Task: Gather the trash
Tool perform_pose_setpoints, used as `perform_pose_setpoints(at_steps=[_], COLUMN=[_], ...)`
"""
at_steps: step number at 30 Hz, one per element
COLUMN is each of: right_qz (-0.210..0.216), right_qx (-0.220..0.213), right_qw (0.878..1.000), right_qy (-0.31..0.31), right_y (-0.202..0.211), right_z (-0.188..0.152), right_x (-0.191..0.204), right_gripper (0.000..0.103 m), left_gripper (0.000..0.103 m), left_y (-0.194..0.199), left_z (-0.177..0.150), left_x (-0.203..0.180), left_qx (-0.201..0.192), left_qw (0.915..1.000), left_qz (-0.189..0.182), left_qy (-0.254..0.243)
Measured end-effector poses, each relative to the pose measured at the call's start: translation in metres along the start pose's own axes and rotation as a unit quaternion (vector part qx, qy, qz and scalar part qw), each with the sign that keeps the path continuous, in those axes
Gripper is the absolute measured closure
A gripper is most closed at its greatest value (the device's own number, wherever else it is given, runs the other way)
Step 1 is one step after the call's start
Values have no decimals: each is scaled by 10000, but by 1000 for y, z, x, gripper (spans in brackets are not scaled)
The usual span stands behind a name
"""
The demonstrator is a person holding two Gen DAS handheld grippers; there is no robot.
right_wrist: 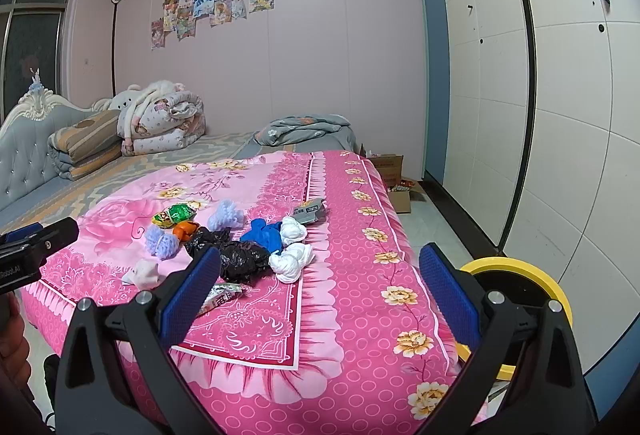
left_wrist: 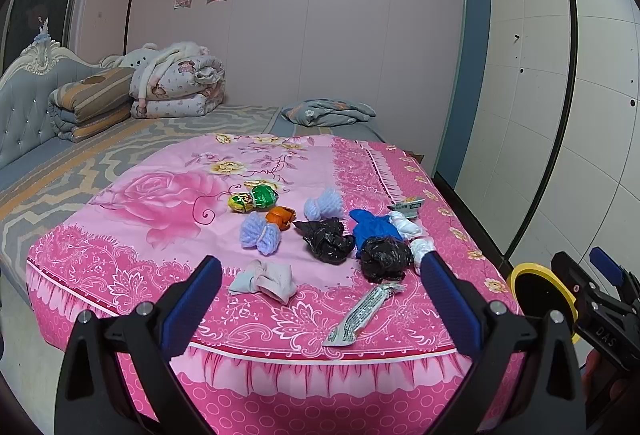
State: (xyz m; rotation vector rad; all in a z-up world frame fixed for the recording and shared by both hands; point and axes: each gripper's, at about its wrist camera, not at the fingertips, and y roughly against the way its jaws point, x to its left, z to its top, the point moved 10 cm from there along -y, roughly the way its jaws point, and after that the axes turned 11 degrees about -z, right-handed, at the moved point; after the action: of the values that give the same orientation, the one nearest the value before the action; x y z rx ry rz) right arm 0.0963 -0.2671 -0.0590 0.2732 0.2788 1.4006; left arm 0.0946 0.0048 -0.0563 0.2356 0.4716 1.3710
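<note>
Both grippers hover level above the near edge of the pink bedspread (left_wrist: 160,219). The left gripper (left_wrist: 320,299) is spread wide and empty; the right gripper (right_wrist: 320,283) likewise gapes, touching nothing. Trash lies scattered ahead: black bags (left_wrist: 326,239), a long wrapper (left_wrist: 362,315), white wads (right_wrist: 294,261). The yellow bin (right_wrist: 516,279) sits beside the bed, partly hidden behind the right gripper's finger.

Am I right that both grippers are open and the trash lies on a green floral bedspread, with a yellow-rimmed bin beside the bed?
Not quite: the bedspread is pink, as the left wrist view shows. Both the left gripper and right gripper are open, and the bin has a yellow rim.
</note>
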Motion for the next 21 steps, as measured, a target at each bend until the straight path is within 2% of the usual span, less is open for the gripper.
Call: perform_pose_setpoints(at_steps=[21], right_qz=[-5], right_qx=[71], right_qw=[10000], right_qy=[12], right_y=[-3], right_z=[-4], right_x=[2], right_gripper=[8], left_gripper=[7], left_y=[-1], left_z=[-2], left_x=[2], left_qx=[23], left_qw=[10000], left_qz=[-3], left_qy=[18])
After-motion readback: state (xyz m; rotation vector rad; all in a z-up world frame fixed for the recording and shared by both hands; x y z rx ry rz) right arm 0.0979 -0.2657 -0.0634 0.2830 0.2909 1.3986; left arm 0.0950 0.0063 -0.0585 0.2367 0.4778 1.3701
